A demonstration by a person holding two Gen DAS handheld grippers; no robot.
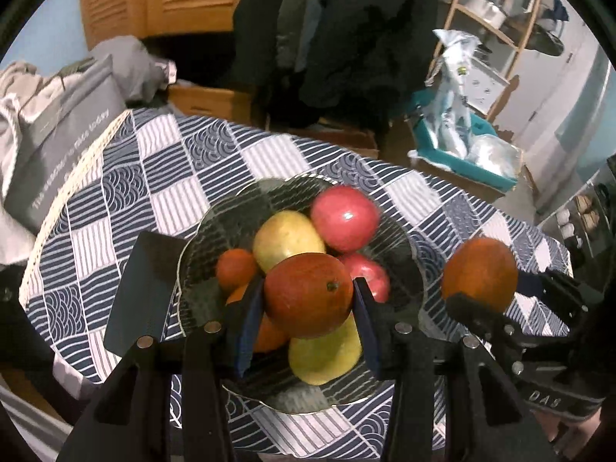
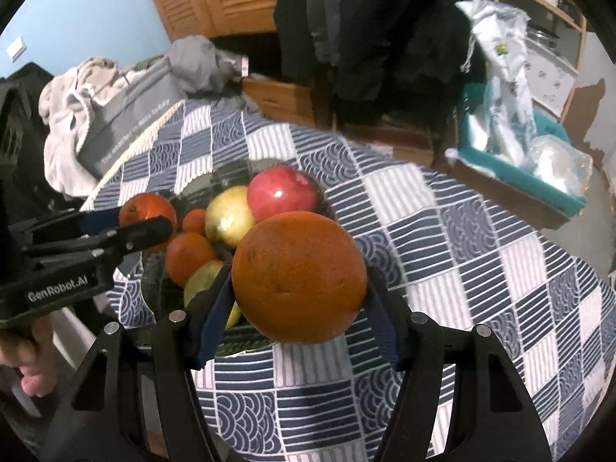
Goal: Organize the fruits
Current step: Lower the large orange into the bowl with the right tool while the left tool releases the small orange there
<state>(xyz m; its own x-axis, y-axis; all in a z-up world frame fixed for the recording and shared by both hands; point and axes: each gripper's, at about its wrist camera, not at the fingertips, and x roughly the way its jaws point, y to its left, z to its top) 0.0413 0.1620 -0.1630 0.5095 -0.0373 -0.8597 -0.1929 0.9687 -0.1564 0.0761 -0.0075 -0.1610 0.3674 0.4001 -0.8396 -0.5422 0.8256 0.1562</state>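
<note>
Most fruit already sits in the glass bowl (image 1: 200,238), but the left gripper (image 1: 308,300) squeezes a mango (image 1: 308,294) and the right gripper (image 2: 300,281) squeezes an orange (image 2: 298,277), both still to drop in.

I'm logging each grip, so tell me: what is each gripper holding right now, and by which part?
The left gripper clamps a reddish orange across its sides. The right gripper clamps a bigger orange across its widest part.

Left wrist view steeply downward along its fingers (image 1: 246,331), close over the clear glass fruit bowl (image 1: 200,238), right wrist view likewise, bowl (image 2: 154,292) beyond its left finger, both sharing the blue-and-white patterned cloth-covered counter (image 1: 115,192).
</note>
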